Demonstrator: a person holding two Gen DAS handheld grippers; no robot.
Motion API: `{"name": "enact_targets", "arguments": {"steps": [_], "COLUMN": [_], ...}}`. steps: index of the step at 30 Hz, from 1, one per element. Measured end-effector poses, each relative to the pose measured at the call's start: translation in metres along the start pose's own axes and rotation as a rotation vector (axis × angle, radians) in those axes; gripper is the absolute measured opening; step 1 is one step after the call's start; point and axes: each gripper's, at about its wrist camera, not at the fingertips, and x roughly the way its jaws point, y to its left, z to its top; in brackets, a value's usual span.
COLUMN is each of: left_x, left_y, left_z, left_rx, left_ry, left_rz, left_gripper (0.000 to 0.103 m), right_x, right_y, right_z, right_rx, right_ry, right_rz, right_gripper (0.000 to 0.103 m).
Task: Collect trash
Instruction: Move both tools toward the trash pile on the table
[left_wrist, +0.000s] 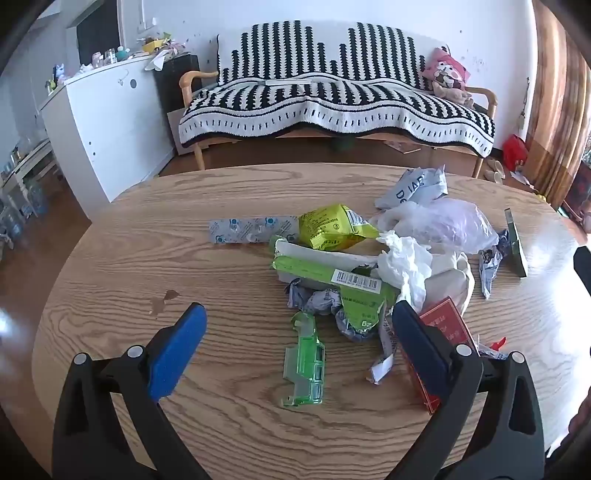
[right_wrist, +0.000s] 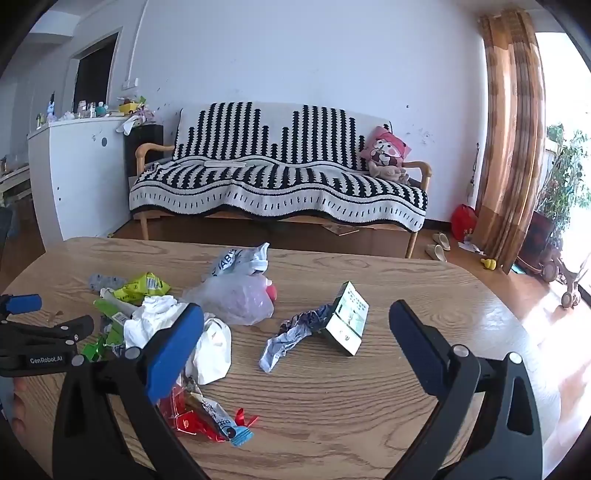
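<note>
Two hand-held grippers, left (left_wrist: 299, 317) and right (right_wrist: 295, 321), I hold agape, empty; translucent green plastic tray (left_wrist: 306, 363) between left's fingers, on wooden table (left_wrist: 110, 266).

- L gripper (left_wrist: 299, 325) — jaws wide apart, holding nothing, low over the table (left_wrist: 229, 435).
- R gripper (right_wrist: 295, 325) — same, over the table's right half.

One wooden table (left_wrist: 110, 258), one striped sofa (left_wrist: 332, 107), one plush toy (left_wrist: 448, 75), two grippers, left gripper (left_wrist: 299, 325) and right gripper (right_wrist: 295, 325), one clear plastic bag (right_wrist: 240, 301), one yellow-green wrapper (left_wrist: 336, 227), one crumpled white tissue (left_wrist: 404, 266), one small green box (right_wrist: 349, 323), one green plastic tray (left_wrist: 306, 363), one pair of slippers (right_wrist: 439, 247)
</note>
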Motion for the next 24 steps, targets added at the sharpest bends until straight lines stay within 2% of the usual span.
{"name": "enact_targets", "arguments": {"steps": [7,12,16,24], "left_x": [0.001,0.007,0.014,0.015], "left_y": [0.004,0.016,0.027,0.033], "left_z": [-0.001,-0.009,-0.020,-0.017], "left_rx": [0.009,0.091,0.149,0.097], "left_ry": [0.013,0.040,0.064,0.082], "left_rz": [-0.005,-0.011,0.020,-0.020], "left_gripper": [0.098,0.098,0.098,0.098], "right_x": [0.001,0.003,0.005,0.010], "right_y": [0.000,-0.005,-0.005,0.010], "right_z": [0.000,-0.003,-0.003,-0.002], "right_rx": [0.016,-0.003,-0.002,-0.071], "right_ry": [0.014,0.020,0.025,0.050], "right_rz": [0.019,0.023,0.020,0.029], "right_gripper": [0.097,0.097,0.097,0.097]}}
